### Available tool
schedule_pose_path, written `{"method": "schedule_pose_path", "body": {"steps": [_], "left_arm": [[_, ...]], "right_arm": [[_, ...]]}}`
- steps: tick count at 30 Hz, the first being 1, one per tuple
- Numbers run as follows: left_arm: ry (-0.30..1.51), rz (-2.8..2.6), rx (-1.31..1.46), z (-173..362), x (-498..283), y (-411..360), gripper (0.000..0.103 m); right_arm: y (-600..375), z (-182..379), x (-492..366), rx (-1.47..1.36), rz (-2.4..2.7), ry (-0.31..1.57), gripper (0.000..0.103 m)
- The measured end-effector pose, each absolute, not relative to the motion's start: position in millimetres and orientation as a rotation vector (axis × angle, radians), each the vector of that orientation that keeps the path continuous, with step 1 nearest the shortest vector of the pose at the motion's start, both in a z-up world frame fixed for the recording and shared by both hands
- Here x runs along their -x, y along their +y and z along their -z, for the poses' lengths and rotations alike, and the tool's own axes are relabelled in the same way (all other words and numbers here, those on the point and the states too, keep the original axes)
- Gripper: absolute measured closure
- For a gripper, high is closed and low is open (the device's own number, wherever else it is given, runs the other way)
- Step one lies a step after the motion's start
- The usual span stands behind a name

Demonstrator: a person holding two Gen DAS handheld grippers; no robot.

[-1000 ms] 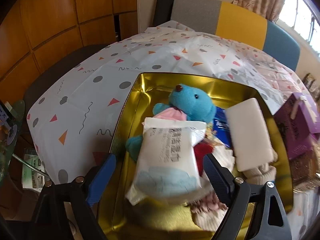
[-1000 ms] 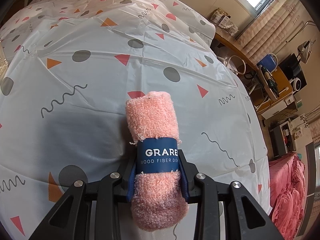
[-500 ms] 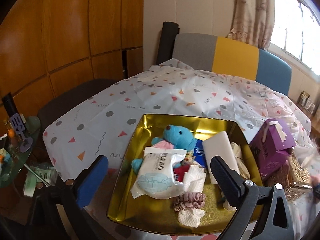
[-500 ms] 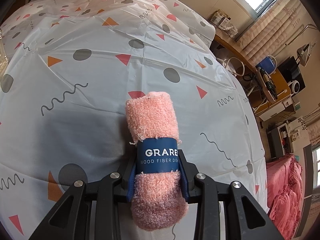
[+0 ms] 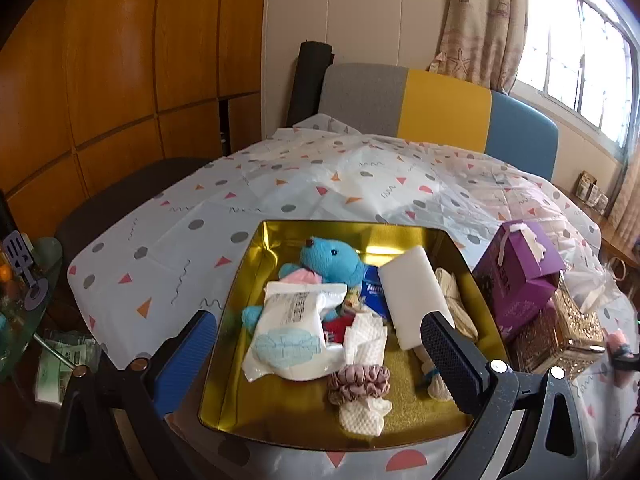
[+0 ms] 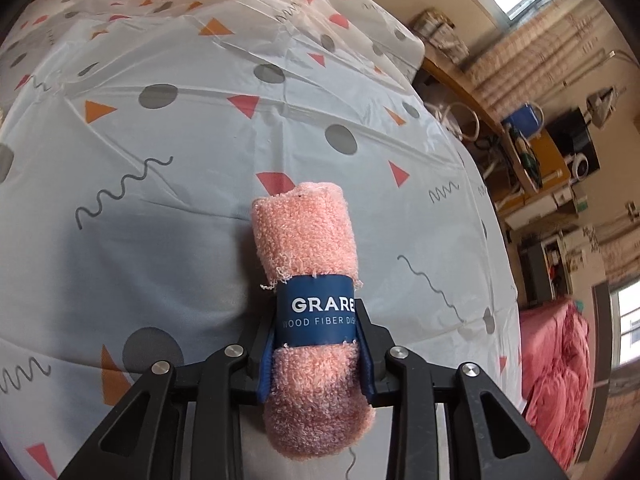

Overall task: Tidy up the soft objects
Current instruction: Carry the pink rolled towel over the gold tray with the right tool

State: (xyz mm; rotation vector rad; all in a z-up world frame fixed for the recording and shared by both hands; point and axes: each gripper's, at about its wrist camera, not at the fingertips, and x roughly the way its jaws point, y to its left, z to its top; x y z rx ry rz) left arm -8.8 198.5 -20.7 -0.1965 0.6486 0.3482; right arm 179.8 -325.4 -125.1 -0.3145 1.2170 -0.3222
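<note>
Right gripper: the right gripper points forward over the tablecloth, its jaws pinching a rolled pink dishcloth at the dark blue paper band; the roll sticks out past the fingertips toward the far side.
Left gripper: the left gripper hangs above the near edge of the gold tray, tilted down at it, jaws spread wide with nothing between them.
Tray, near part: a pink scrunchie and a white waffle cloth lie close to the near rim, with bare gold floor on either side of them.
Tray, middle: a wet-wipes pack lies left of centre, a white sponge block right of centre, a cream knit piece just beside the sponge by the right wall.
Tray, far part: a blue teddy bear leans under the wipes pack; the far right corner shows bare gold.
Right of tray: a purple box sits just beside the right rim, on a gold ornate box.
Far: open patterned cloth runs beyond the tray to a grey, yellow and blue chair back.
</note>
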Motion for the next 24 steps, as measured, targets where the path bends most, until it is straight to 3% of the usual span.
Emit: {"method": "schedule_pose_path", "body": {"steps": [7, 16, 24], "left_arm": [[0.674, -0.344, 0.194, 32, 9, 199, 0.000], [0.686, -0.307, 0.204, 39, 11, 199, 0.000], [0.702, -0.304, 0.220, 43, 10, 203, 0.000]], "right_arm": [[-318, 112, -166, 0.038, 0.237, 1.262, 0.070], [-286, 107, -142, -0.081, 0.148, 1.256, 0.071], [-273, 30, -137, -0.153, 0.095, 1.047, 0.071]]}}
